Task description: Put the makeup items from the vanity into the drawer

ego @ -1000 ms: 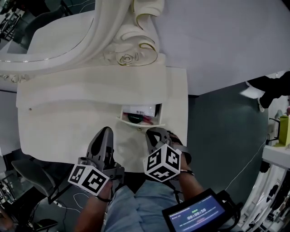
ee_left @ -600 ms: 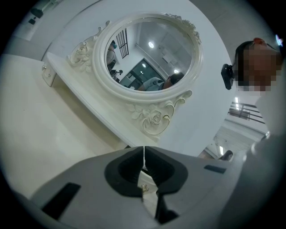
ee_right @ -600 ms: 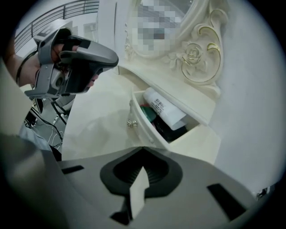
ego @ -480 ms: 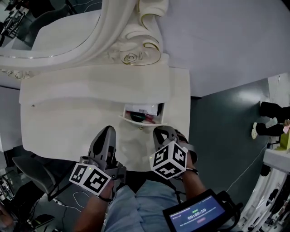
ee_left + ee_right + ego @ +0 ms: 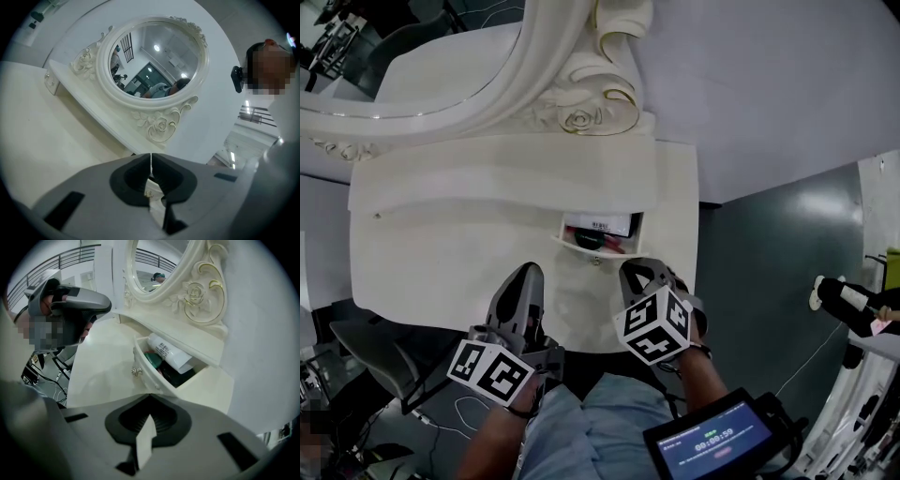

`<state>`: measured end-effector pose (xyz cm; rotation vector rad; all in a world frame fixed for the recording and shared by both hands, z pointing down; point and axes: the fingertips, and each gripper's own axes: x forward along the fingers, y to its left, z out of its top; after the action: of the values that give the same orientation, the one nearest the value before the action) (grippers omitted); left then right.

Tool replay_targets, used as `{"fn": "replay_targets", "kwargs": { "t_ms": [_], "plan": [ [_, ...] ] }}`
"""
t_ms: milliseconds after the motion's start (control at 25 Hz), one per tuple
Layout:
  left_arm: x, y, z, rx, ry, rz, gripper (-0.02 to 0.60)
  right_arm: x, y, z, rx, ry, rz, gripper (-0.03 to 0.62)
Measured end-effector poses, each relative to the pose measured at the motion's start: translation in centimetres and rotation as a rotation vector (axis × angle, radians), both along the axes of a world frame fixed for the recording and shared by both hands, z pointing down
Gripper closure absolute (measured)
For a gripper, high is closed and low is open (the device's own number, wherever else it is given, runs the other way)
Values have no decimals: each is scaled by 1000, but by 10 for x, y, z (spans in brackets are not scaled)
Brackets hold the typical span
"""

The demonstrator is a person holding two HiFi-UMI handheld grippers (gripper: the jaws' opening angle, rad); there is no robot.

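1. Far left: cream-white wooden vanity table (image 5: pixel 441 244), top bare per head view, no makeup items left out. Same bare top 1 s ago. Only a slight slide of the whole scene in frame, so prob. a head shift, not furniture.
2. Behind it: oval mirror (image 5: pixel 154 61) in carved cream frame, untouched.
3. Left hand-held gripper (image 5: pixel 525 274) (image 5: pixel 150 161): jaws pressed together, nothing between. Hovering over table's front edge, near level, aimed at mirror. Same spot as 1 s ago.
4. Centre-right: small cream drawer (image 5: pixel 592 248) (image 5: pixel 146 376) w/ small metal knob (image 5: pixel 596 262) (image 5: pixel 136 371), pulled part-way out from under the raised shelf.
   - Inside: white plastic tube (image 5: pixel 602 226) (image 5: pixel 169 353) w/ printed label, dark round compact (image 5: pixel 588 240), and a small red item (image 5: pixel 614 247) too small to name.
   - Contents and opening unchanged vs. earlier.
5. Right hand-held gripper (image 5: pixel 636 272) (image 5: pixel 149 404): jaws closed, empty, tipped steeply down. Just in front of drawer, apart from knob. Hardly moved since 1 s ago.
6. Far right: dark-clad person (image 5: pixel 848 302) on grey floor, lower in frame than before. No bearing on task.
7. Reading: no change at table in last sec, so loading prob. done and both tools idle.
   - Remaining step, if any: push drawer shut, prob. w/ closed right jaws against front panel beside knob.
   - Poss. snag: slanted tube catching on shelf edge.
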<state>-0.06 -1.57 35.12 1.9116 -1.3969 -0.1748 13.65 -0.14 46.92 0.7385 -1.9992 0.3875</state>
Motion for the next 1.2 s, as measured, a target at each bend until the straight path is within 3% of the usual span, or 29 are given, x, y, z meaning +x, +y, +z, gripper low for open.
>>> {"fn": "replay_targets", "kwargs": {
  "t_ms": [240, 360, 520, 640, 760, 1200],
  "plan": [
    [-13, 21, -11, 24, 1, 19, 569, 4, 12, -5, 18, -13, 91, 592],
    [-17, 34, -22, 79, -54, 70, 569, -1, 25, -21, 70, -53, 146, 592],
    [-15, 52, -56, 226, -194, 153, 569, -29, 44, -72, 183, -289, 221, 592],
    [-13, 71, -85, 322, -257, 177, 575, -57, 59, -121, 251, -490, 259, 592],
    [-16, 91, -108, 390, -284, 167, 578, -83, 80, -159, 311, -606, 256, 592],
    [-43, 145, -192, 627, -427, 43, 578, -118, 125, -272, 605, -710, 191, 594]
  ]
}}
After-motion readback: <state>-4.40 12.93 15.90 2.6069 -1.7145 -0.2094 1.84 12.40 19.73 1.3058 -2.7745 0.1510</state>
